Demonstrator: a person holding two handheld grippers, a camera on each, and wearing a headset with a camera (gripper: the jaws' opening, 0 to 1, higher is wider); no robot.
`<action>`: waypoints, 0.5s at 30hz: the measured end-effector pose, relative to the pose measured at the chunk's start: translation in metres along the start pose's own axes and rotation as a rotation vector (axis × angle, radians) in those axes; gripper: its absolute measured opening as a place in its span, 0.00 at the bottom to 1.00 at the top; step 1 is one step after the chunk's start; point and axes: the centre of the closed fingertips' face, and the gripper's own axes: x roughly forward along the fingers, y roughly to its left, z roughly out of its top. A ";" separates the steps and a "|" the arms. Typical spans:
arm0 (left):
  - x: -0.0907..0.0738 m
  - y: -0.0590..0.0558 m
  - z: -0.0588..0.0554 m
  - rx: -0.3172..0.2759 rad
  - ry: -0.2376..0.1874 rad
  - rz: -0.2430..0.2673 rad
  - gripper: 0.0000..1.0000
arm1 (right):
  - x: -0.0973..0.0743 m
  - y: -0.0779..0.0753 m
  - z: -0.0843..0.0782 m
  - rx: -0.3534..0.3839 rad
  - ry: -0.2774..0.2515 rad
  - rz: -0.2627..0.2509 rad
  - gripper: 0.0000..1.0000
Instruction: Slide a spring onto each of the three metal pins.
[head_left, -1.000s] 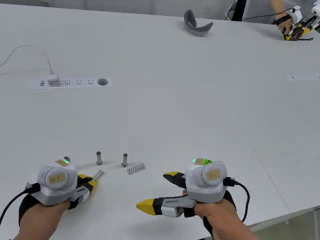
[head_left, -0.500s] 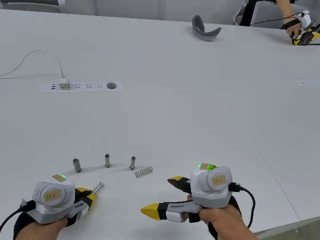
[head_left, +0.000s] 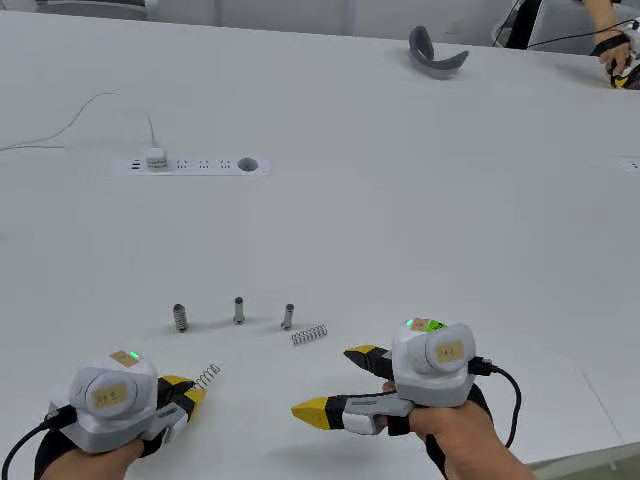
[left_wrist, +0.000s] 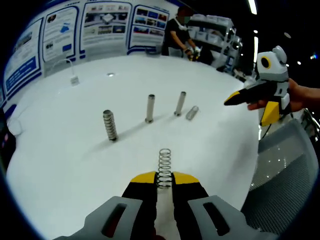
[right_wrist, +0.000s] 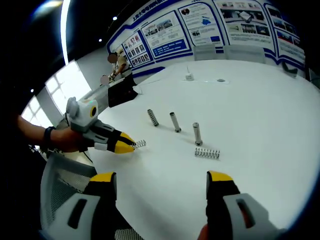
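Three short metal pins stand in a row on the white table. The left pin (head_left: 180, 317) (left_wrist: 109, 125) wears a spring. The middle pin (head_left: 239, 309) (left_wrist: 150, 108) and right pin (head_left: 288, 316) (left_wrist: 180, 103) are bare. A loose spring (head_left: 310, 334) (right_wrist: 207, 153) lies just right of the right pin. My left gripper (head_left: 192, 392) (left_wrist: 164, 177) is shut on another spring (head_left: 208, 376) (left_wrist: 164, 164), near the table's front edge, in front of the pins. My right gripper (head_left: 338, 381) (right_wrist: 159, 179) is open and holds nothing, a little right of the loose spring.
A white power strip (head_left: 190, 165) with a plugged cable lies at the back left. A grey curved object (head_left: 436, 55) rests far back. Another person's hand with a gripper (head_left: 618, 55) is at the far right corner. The table's front edge (head_left: 590, 455) is close.
The head camera has shifted, so everything sits further right in view. My left gripper has drawn back towards me with its spring, uncovering the left pin with a spring on it.
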 end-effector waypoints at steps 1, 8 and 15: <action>-0.003 0.000 -0.001 0.000 -0.002 0.000 0.11 | 0.002 0.002 0.001 0.001 -0.001 0.007 0.75; -0.022 0.002 0.003 -0.001 -0.026 0.008 0.11 | 0.014 0.017 0.005 -0.002 -0.001 0.049 0.74; -0.040 0.005 0.013 0.026 -0.054 0.009 0.11 | 0.027 0.035 0.013 -0.011 -0.004 0.107 0.73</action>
